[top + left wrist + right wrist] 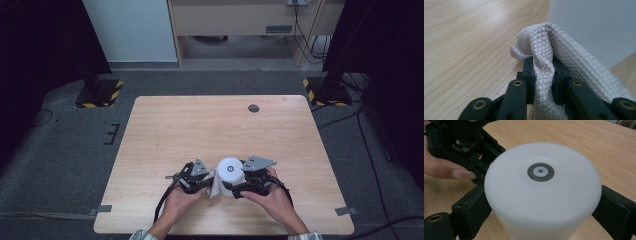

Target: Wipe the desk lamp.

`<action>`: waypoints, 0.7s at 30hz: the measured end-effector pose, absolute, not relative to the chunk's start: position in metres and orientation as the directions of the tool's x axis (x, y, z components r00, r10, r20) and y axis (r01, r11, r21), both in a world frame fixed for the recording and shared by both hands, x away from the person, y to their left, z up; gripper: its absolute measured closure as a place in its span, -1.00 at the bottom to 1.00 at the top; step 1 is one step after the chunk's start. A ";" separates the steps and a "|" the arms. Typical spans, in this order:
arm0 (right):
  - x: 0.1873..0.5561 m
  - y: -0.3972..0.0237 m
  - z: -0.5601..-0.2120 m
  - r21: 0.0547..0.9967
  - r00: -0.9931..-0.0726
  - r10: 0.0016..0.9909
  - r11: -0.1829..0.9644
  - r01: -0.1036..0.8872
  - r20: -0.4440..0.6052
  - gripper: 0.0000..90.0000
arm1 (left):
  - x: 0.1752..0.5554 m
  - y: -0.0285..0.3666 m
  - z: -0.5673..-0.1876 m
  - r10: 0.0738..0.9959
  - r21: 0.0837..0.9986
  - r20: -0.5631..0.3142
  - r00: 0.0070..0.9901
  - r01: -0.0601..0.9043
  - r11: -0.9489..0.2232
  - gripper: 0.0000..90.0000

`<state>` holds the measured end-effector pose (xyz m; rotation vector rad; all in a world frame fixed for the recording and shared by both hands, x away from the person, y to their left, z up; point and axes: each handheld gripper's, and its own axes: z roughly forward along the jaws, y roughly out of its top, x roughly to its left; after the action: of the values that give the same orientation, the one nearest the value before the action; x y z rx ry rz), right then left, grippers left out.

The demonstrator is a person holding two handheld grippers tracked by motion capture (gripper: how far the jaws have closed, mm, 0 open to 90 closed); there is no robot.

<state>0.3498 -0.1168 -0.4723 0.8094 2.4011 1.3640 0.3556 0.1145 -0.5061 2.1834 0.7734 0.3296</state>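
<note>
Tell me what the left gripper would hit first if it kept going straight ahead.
Probably the white cylinder: the left gripper, shut on the cloth, points at it, close behind the cloth.

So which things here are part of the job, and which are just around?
In use:
- white cylinder, clamped upright by the right gripper
- quilted cloth, pinched in the left gripper, against the cylinder's side

Just around:
- round dark insert in the table
- hazard-striped stand bases on the floor
</note>
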 end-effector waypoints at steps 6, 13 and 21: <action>0.351 -0.118 -0.473 0.850 -0.792 0.609 0.397 0.346 0.038 -0.80 | 0.330 0.114 -0.494 0.563 0.750 -0.032 0.826 0.392 -0.533 0.69; 0.352 -0.119 -0.473 0.851 -0.780 0.624 0.387 0.356 0.042 -0.80 | 0.336 0.104 -0.508 0.570 0.704 -0.017 0.822 0.414 -0.576 0.68; 0.351 -0.118 -0.473 0.850 -0.796 0.603 0.395 0.349 0.047 -0.80 | 0.347 0.120 -0.494 0.649 0.777 -0.008 0.761 0.413 -0.475 0.69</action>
<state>0.3514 -0.1181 -0.4732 0.8367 2.3866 1.3550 0.3466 0.1203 -0.4945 2.1356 0.7923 0.3672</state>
